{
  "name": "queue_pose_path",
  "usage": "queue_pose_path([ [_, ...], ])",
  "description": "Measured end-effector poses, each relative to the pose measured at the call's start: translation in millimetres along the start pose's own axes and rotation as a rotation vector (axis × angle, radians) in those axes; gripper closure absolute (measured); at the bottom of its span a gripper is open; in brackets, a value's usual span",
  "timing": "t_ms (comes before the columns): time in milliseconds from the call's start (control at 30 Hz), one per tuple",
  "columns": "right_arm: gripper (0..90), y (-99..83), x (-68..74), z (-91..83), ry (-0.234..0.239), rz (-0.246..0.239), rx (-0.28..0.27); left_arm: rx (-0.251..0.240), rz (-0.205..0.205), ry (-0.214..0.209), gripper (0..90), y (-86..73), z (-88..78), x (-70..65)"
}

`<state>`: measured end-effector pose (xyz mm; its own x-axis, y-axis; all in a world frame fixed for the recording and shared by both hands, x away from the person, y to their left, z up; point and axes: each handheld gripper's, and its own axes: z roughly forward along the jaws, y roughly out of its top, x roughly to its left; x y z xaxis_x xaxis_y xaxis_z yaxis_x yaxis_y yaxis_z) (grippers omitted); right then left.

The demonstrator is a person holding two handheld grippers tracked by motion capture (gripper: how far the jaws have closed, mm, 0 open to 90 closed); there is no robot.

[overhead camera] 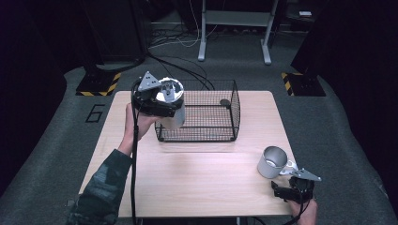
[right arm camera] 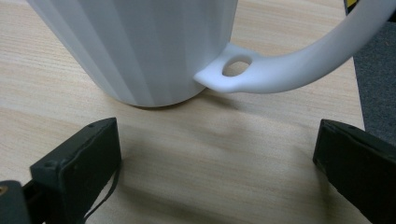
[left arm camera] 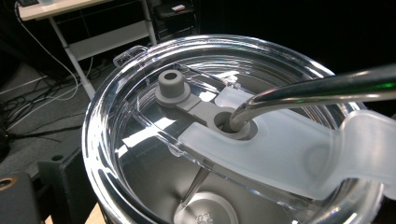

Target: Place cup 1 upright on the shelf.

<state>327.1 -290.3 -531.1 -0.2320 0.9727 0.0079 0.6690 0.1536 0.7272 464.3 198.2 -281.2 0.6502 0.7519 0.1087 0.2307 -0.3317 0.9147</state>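
Observation:
My left gripper (overhead camera: 165,108) is shut on a pale tumbler (overhead camera: 174,119) and holds it in the air over the near left corner of the black wire basket (overhead camera: 206,136). The left gripper view looks down on the tumbler's clear lid (left arm camera: 140,140), with a metal straw (left arm camera: 317,88) through a grey stopper. A white ribbed mug (overhead camera: 272,161) stands on the table near its front right corner, its handle (right arm camera: 289,70) turned toward the table edge. Just behind the mug (right arm camera: 140,46), my right gripper (overhead camera: 290,185) (right arm camera: 215,168) rests low and open with bare wood between its jaws.
A small dark round thing (overhead camera: 225,102) lies in the basket's far right corner. The wooden table (overhead camera: 197,178) has free room in front of the basket. On the floor beyond are cables (overhead camera: 187,42), a metal frame (overhead camera: 234,28) and hazard-striped bases (overhead camera: 98,84).

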Motion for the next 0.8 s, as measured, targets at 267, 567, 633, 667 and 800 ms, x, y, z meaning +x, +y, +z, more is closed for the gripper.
queue_pose_path([
  [267,1.0,0.0,-0.2,-0.3,-0.004,0.003,0.002,0.006,0.006,0.016,3.8,10.4,9.9,5.1],
  [567,1.3,-0.2,-0.3,-0.3,-0.005,0.005,-0.003,0.022,0.008,0.03,3.8,17.6,22.7,9.7],
  [633,1.3,-0.2,-0.3,-0.2,-0.005,0.005,-0.003,0.021,0.005,0.033,3.8,18.4,24.5,10.6],
  [667,1.4,-0.2,-0.3,-0.3,-0.005,0.006,-0.003,0.022,-0.001,0.036,3.8,19.4,27.1,11.9],
  [800,1.7,-0.2,-0.4,-0.3,-0.007,0.007,-0.005,0.023,-0.011,0.042,3.8,20.7,31.8,13.1],
])
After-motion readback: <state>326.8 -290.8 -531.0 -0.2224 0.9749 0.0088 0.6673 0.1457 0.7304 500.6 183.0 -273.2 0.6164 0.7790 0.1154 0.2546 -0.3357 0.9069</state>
